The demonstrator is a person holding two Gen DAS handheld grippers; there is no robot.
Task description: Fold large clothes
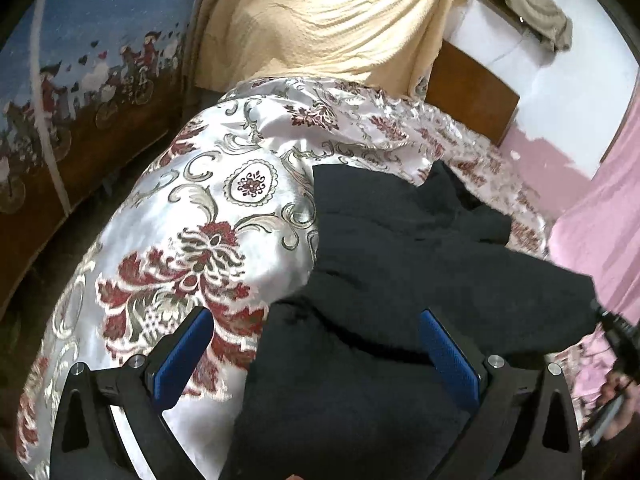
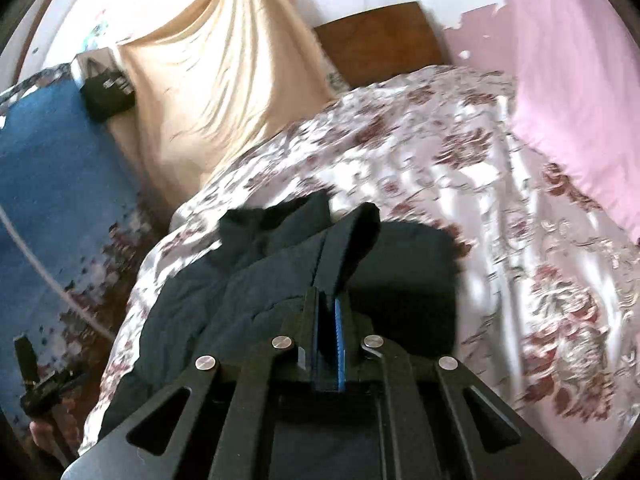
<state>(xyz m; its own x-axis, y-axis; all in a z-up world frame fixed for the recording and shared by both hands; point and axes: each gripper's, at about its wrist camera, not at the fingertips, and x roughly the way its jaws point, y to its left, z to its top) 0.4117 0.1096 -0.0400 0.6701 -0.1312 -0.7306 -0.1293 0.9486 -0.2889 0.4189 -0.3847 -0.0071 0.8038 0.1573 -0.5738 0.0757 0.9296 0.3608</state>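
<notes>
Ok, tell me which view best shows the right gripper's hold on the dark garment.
The right wrist view: the right gripper has its fingers pinched on a raised fold of the dark garment. The left wrist view shows only the garment spread below, not that pinch.

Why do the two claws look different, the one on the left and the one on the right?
The left claw is wide open, its blue pads far apart above the black garment, gripping nothing. The right claw is shut, pads pressed together, pinching a raised fold of that garment. Both are black with blue pads, over the flowered bedspread.
</notes>
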